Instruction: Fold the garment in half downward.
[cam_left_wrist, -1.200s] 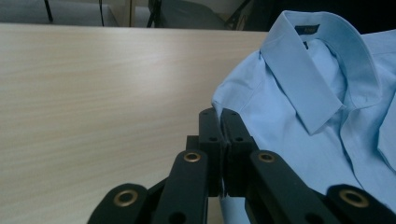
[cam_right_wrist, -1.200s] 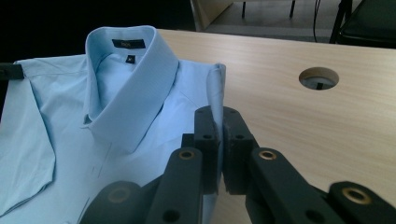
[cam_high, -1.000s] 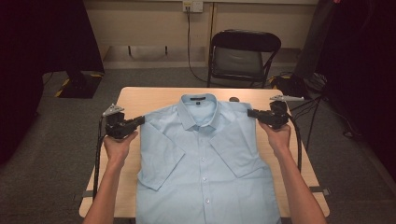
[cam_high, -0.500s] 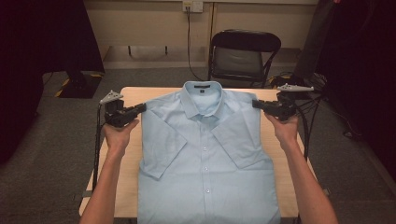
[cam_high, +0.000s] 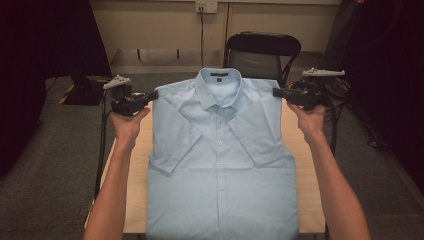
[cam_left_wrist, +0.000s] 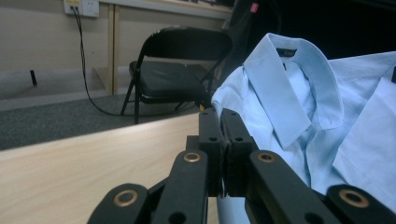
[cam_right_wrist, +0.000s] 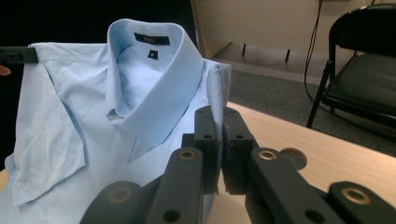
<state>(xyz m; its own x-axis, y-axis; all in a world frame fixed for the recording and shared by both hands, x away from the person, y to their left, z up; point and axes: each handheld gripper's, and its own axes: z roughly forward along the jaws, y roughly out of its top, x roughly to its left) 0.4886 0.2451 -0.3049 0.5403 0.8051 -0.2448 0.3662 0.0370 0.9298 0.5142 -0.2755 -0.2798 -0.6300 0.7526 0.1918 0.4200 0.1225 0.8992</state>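
A light blue short-sleeved shirt (cam_high: 220, 165), buttoned and front up, hangs from its two shoulders, and its lower part lies on the wooden table (cam_high: 131, 200). My left gripper (cam_high: 154, 94) is shut on the shirt's left-hand shoulder seam; in the left gripper view the jaws (cam_left_wrist: 223, 116) pinch the cloth beside the collar (cam_left_wrist: 299, 93). My right gripper (cam_high: 276, 92) is shut on the other shoulder, its jaws (cam_right_wrist: 215, 114) clamping the fabric edge of the shirt (cam_right_wrist: 93, 107). Both sleeves droop inward over the chest.
A black folding chair (cam_high: 262, 52) stands just behind the table's far edge, and a cable runs down from a wall socket (cam_high: 206, 6). Bare tabletop (cam_right_wrist: 327, 163) shows on either side of the shirt. Grey carpet surrounds the table, with dark curtains at both sides.
Both hands have risen with the shirt's shoulders in their grip. The collar and upper shirt have lifted off the table, and the sleeves hang down more.
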